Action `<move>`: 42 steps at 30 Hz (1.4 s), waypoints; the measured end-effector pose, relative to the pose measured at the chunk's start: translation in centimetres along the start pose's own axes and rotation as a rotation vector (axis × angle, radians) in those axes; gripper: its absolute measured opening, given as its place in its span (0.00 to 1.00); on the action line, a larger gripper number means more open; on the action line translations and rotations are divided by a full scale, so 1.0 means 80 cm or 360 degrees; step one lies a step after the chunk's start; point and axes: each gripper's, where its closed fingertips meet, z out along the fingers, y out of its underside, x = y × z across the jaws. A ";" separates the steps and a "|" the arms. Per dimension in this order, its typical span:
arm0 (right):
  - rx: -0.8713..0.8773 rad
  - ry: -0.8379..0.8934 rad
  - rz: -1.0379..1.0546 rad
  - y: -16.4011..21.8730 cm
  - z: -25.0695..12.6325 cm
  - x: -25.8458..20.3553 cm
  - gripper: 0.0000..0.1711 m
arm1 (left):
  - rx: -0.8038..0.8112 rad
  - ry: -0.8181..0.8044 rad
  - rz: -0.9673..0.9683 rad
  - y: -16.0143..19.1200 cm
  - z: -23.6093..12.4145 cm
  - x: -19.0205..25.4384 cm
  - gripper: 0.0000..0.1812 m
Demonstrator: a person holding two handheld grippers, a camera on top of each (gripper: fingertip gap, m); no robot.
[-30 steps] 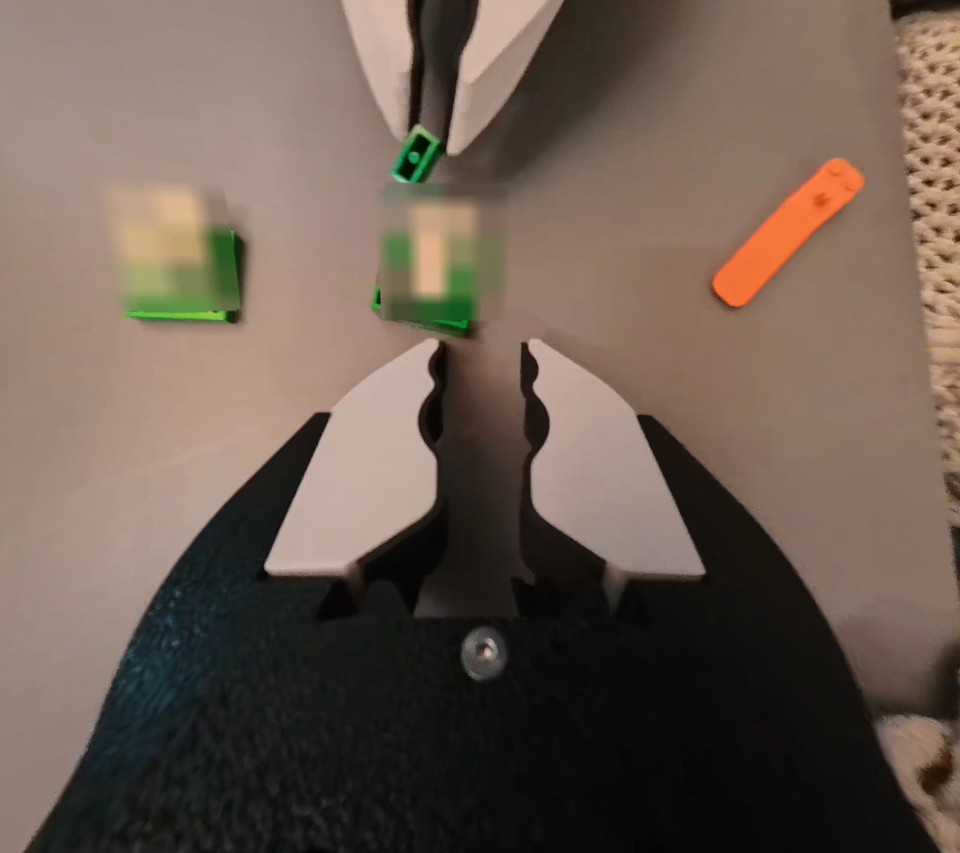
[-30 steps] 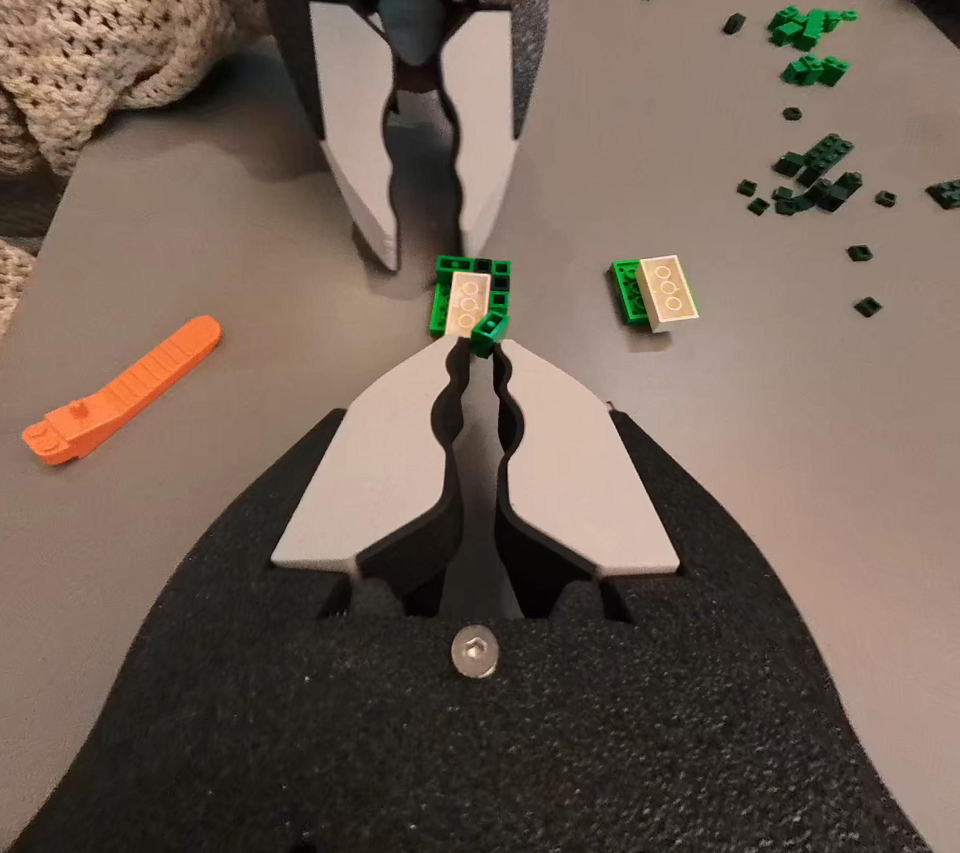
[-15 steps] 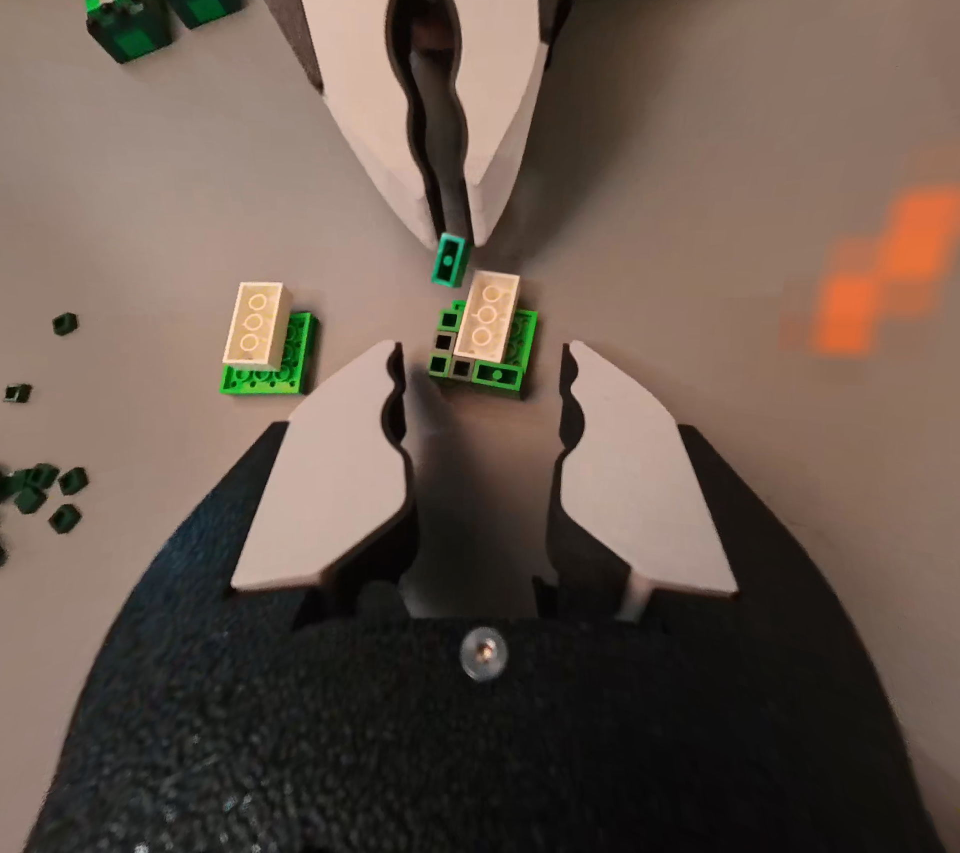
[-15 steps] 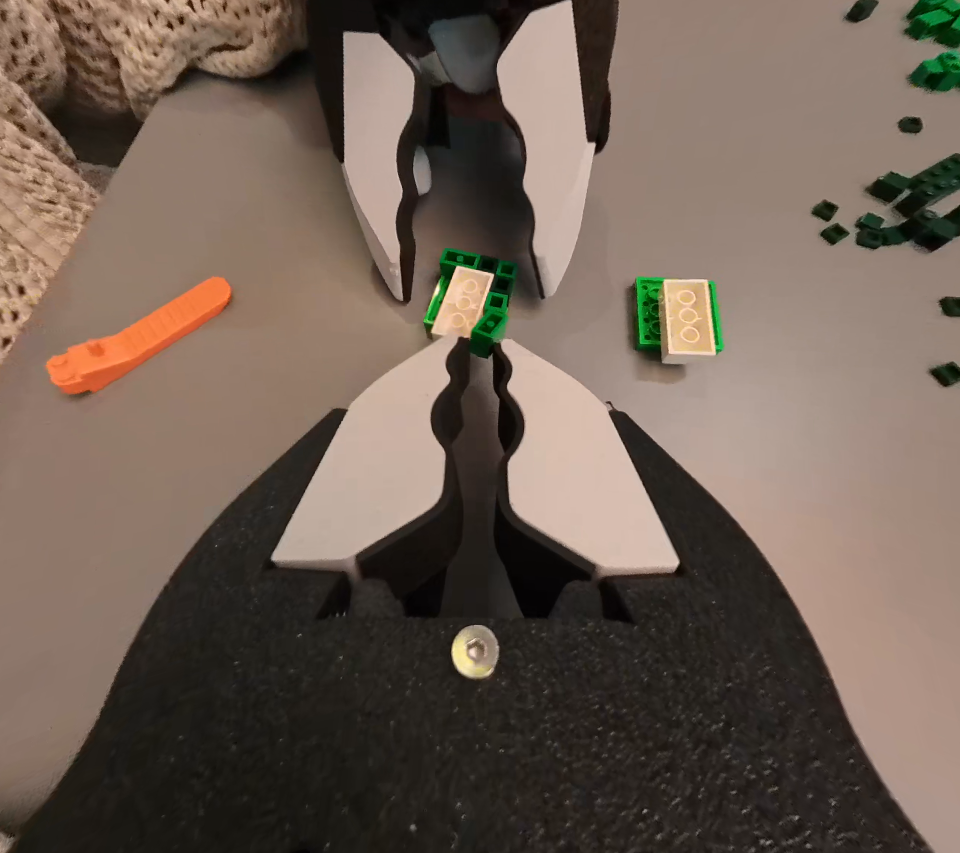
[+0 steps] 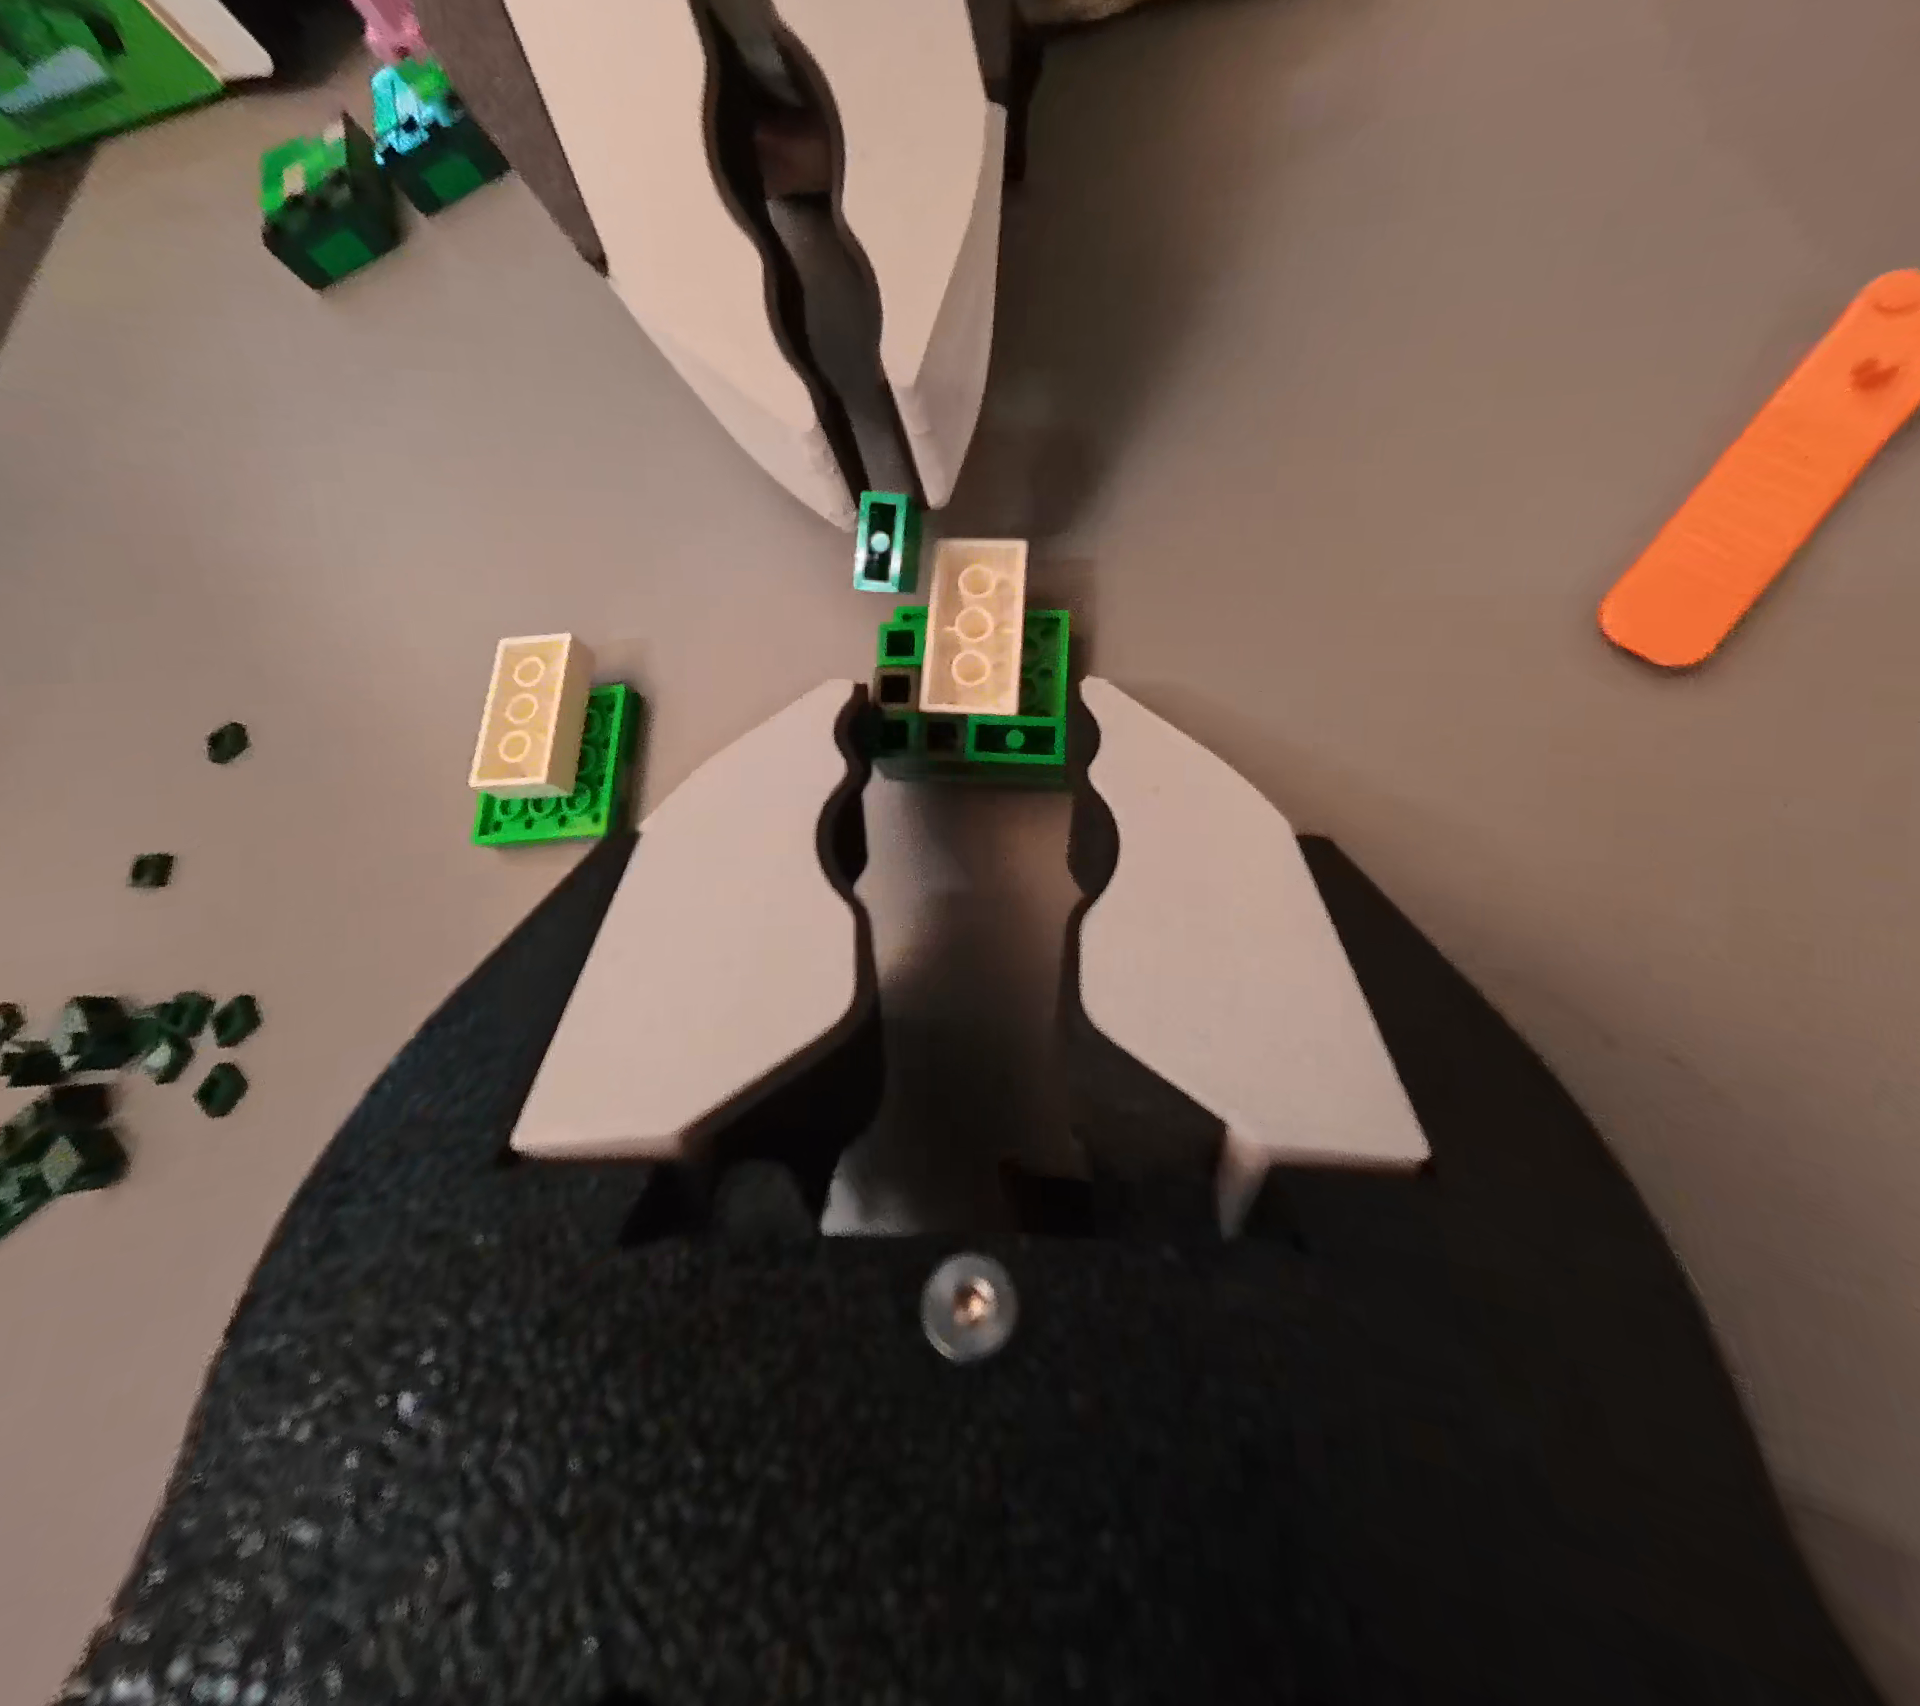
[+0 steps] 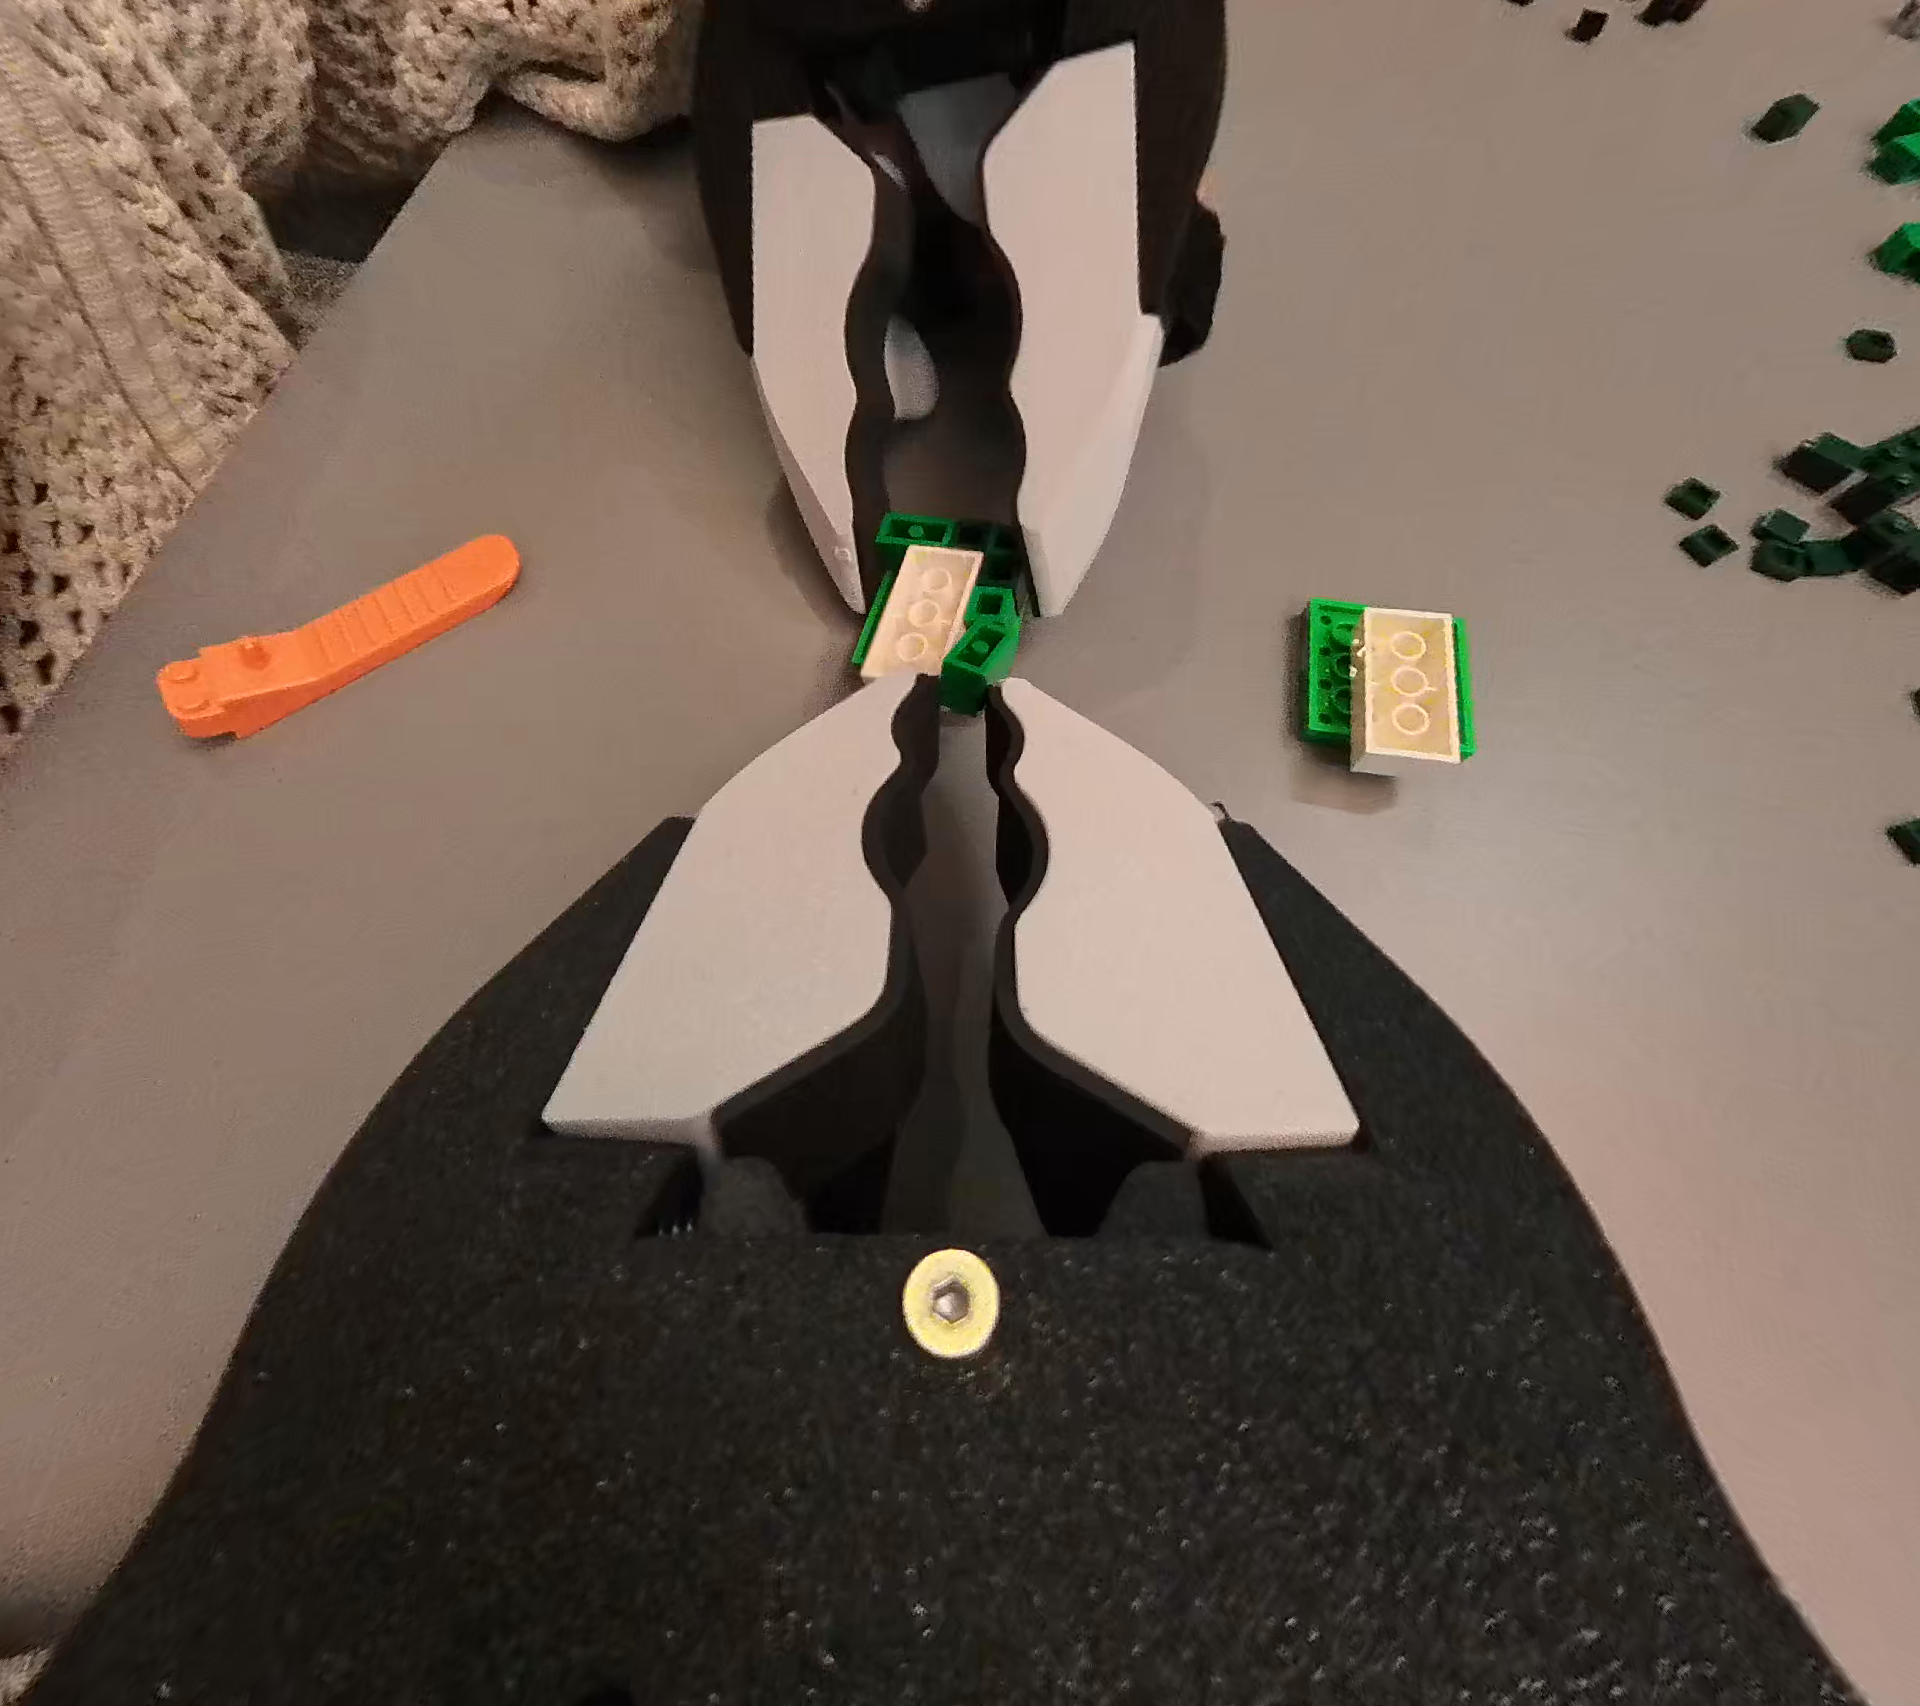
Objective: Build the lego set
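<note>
A small green assembly (image 5: 1042, 654) topped by a tan brick (image 5: 971, 622) sits on the grey table (image 5: 1351, 306). My left gripper (image 5: 966, 695) has its fingertips (image 5: 790, 752) against both sides of the assembly. It also shows in the right wrist view (image 6: 951, 596), flanking the assembly (image 6: 925, 607). My right gripper (image 6: 951, 690) is shut on a small green brick (image 6: 977, 654), tilted at the assembly's near corner. In the left wrist view the right gripper (image 5: 888, 503) holds the small green brick (image 5: 888, 541) just beyond the assembly.
A second green-and-tan assembly (image 5: 545, 742) (image 6: 1387, 685) lies nearby. An orange brick separator (image 5: 1766, 482) (image 6: 343, 633) lies on the other side. Loose dark green pieces (image 5: 104, 1074) (image 6: 1829, 503) are scattered. Built green blocks (image 5: 327, 222) and a knitted blanket (image 6: 208, 46) sit at the edges. Both grippers' tips are close together, under 4 cm apart. It is some 11 cm from my left tips to the orange brick separator (image 5: 1766, 482). Look for it in the right wrist view (image 6: 376, 627) too.
My left gripper opened wide, came forward and narrowed onto the assembly's sides. My right gripper kept hold of the small green brick beside the assembly.
</note>
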 end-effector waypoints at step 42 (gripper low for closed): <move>-0.0195 -0.0148 0.0025 0.017 0.011 -0.004 0.08 | -0.0052 0.0137 -0.0142 0.000 -0.004 0.014 0.19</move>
